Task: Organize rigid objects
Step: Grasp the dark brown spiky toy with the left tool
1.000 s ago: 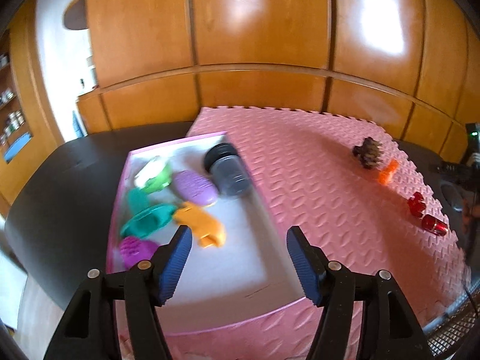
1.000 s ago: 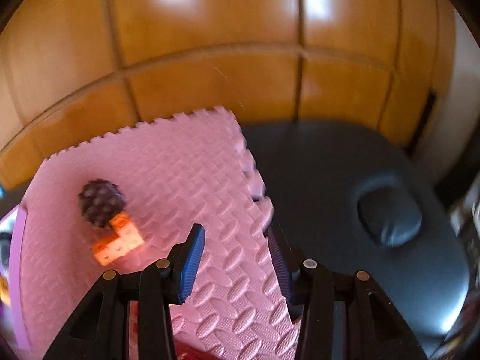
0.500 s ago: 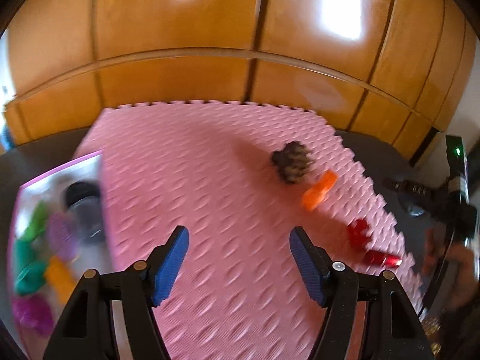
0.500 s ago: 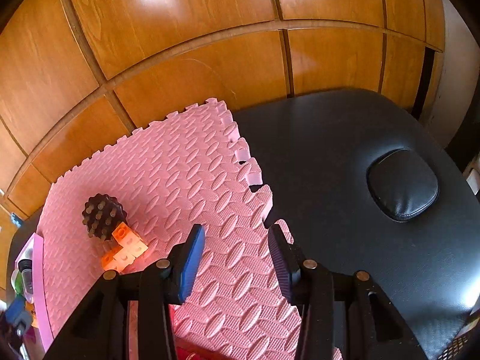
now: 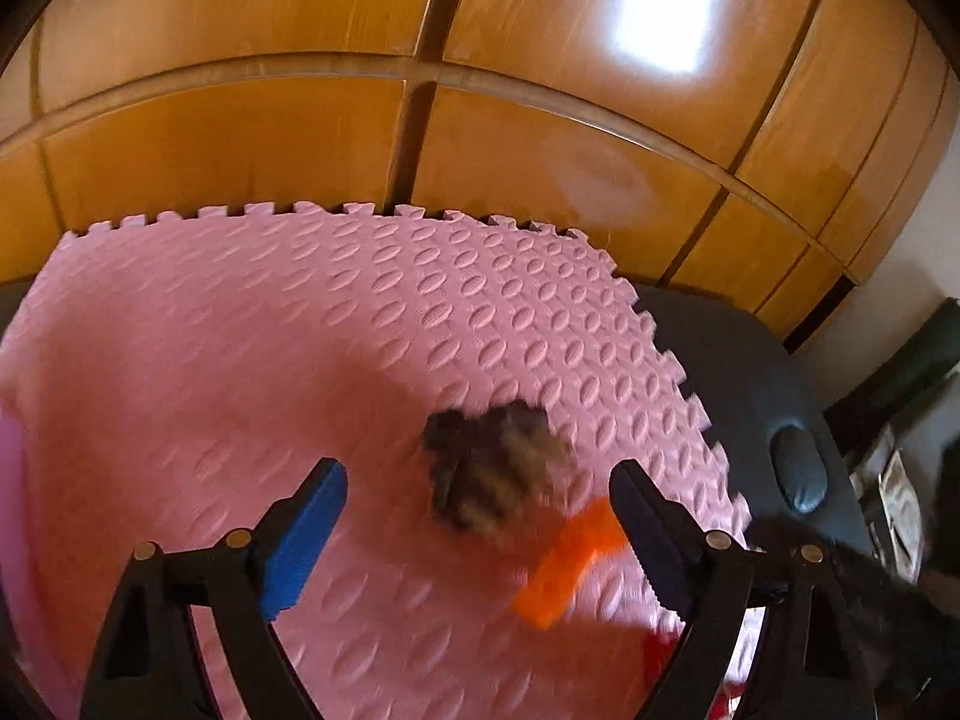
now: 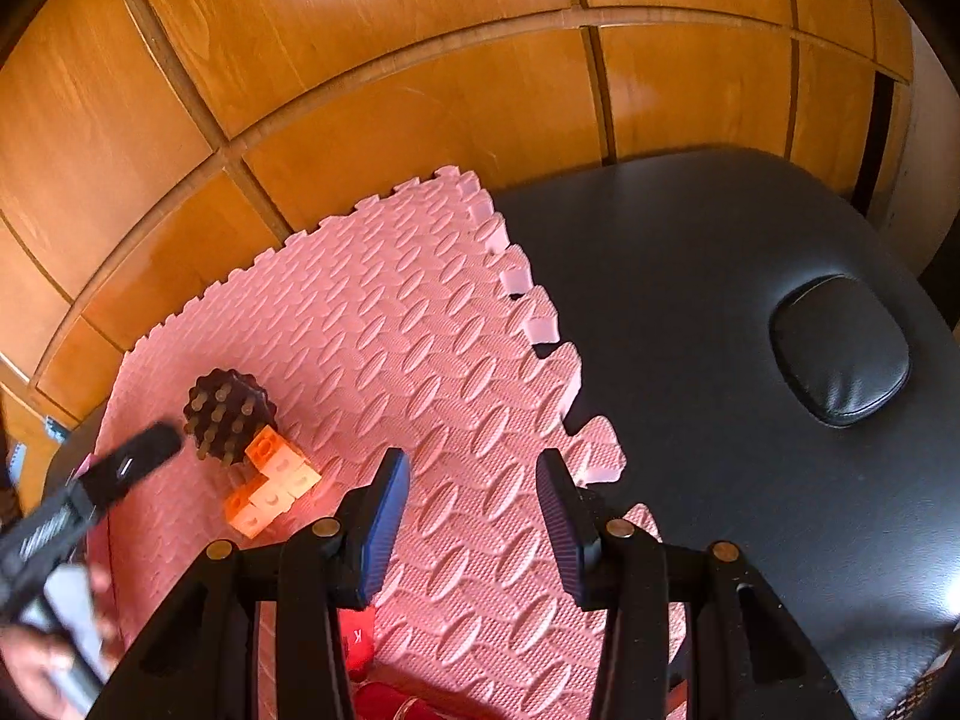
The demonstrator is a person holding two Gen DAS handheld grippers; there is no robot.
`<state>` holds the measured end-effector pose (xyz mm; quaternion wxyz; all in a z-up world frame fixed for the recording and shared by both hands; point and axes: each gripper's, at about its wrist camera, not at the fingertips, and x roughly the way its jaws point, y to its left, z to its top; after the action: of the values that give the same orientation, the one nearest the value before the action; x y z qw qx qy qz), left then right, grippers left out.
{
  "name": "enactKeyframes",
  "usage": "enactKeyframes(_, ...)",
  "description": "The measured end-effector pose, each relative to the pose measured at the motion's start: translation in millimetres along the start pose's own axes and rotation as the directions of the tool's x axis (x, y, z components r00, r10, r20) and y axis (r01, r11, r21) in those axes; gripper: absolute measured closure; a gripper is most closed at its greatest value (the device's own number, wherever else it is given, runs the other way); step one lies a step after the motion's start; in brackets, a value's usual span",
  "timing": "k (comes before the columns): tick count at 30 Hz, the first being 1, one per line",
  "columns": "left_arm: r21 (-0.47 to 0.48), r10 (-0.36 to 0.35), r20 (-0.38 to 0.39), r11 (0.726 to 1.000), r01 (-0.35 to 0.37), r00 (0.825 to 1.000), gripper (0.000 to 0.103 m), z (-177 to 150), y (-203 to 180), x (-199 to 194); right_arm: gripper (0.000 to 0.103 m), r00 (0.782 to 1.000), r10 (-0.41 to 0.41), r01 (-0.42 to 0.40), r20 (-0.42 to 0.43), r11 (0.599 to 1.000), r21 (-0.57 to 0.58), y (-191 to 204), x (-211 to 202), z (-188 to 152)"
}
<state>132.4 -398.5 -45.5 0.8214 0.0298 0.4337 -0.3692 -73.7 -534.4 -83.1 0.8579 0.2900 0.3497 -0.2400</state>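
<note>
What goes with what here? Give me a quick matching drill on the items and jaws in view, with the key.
Things:
1. dark spiky ball
2. orange block piece
3. left gripper
4. black cushion pad

States or places:
A. on the black padded surface, off the mat
B. jaws wide, nothing between the pads
C. on the pink mat, studded all over
D. touching the ball, L-shaped

Pairs: 1-C, 2-D, 3-B, 4-A

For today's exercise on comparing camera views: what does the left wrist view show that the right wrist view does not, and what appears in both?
Only the left wrist view: the left hand-held gripper from behind, jaws wide apart, nothing between them, having just been opening.

Only the right wrist view: the right hand-held gripper, partly open and empty, and the orange block's stepped shape and studs, sharp.

Both: the dark spiky pinecone-like ball touching the orange plastic building block, the pink foam puzzle mat, the black padded table and the wooden panel wall.
</note>
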Motion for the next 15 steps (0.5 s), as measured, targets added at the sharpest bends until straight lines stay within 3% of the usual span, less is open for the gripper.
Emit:
enactKeyframes(4, -0.021, -0.009, -0.025, 1.000, 0.008, 1.000, 0.014, 12.2, 0.7, 30.1, 0.059, 1.000, 0.014, -0.014, -0.021, 1.000, -0.012, 3.7, 4.0, -1.1)
enactKeyframes(7, -0.040, -0.025, -0.097, 0.999, 0.021, 0.995, 0.024, 10.2, 5.9, 54.5, 0.059, 0.999, 0.019, -0.020, -0.039, 1.000, -0.022, 6.2, 7.2, -2.2)
enactKeyframes(9, -0.013, -0.034, -0.086, 0.999, 0.033, 0.996, 0.035, 6.3, 2.7, 50.8, 0.059, 0.999, 0.018, -0.019, -0.042, 0.999, -0.027, 7.0, 8.3, -2.9)
enactKeyframes(11, -0.033, -0.068, -0.085, 0.997, 0.065, 0.994, 0.035, 2.6, 5.8, 46.9, 0.059, 0.999, 0.015, -0.017, -0.044, 0.999, -0.027, 6.7, 9.4, -2.9)
enactKeyframes(14, 0.006, -0.047, -0.065, 0.999, 0.047, 0.997, 0.036, -5.2, 3.7, 34.5, 0.059, 0.999, 0.014, -0.015, -0.047, 1.000, -0.024, 5.9, 10.2, -3.1)
enactKeyframes(15, 0.011, -0.044, -0.061, 0.999, 0.045, 0.997, 0.044, -7.7, 3.3, 29.1, 0.059, 0.999, 0.010, -0.011, -0.047, 1.000, -0.024, 5.5, 10.3, -3.3)
